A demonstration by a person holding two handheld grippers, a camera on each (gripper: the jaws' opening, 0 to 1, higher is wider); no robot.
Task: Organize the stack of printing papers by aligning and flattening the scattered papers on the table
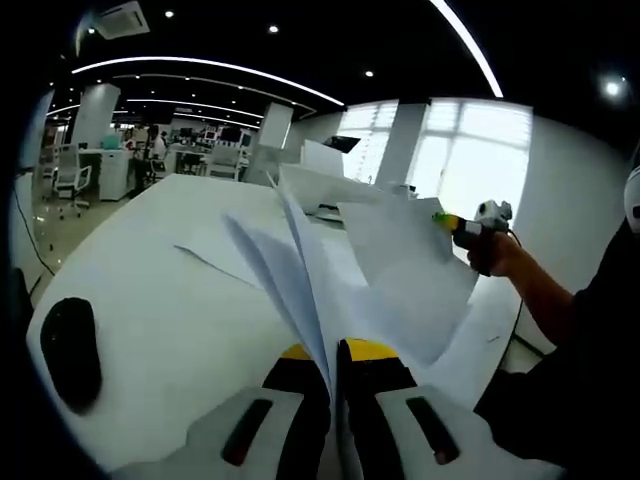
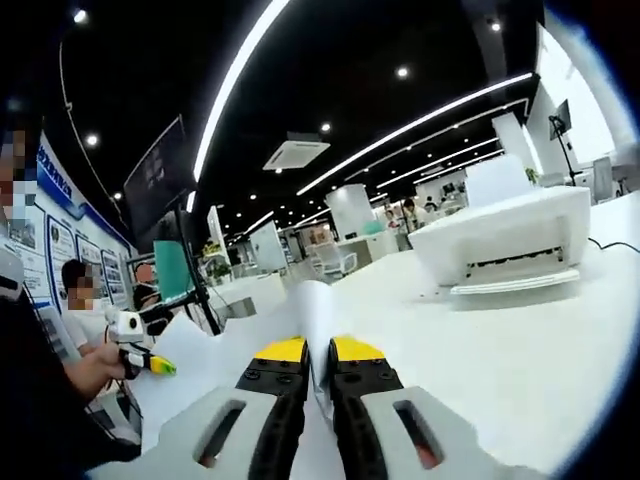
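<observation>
A bundle of white printing papers [image 1: 300, 270] is lifted above the white table [image 1: 150, 290] and fans upward. My left gripper [image 1: 331, 358] is shut on the bundle's near edge. Across the sheets, a hand holds my right gripper [image 1: 462, 226] at the papers' far right edge. In the right gripper view, my right gripper [image 2: 319, 362] is shut on a curled edge of the papers [image 2: 316, 310]. There, the left gripper [image 2: 150, 362] shows at the left in a hand, with a sheet [image 2: 195, 375] spreading between the two.
A white printer [image 2: 505, 240] stands on the table, also seen behind the papers as the printer [image 1: 325, 185]. A black oval object [image 1: 70, 350] lies on the table at the left. A sleeve [image 1: 580, 340] is at the right. Office desks and chairs [image 1: 70, 175] stand beyond.
</observation>
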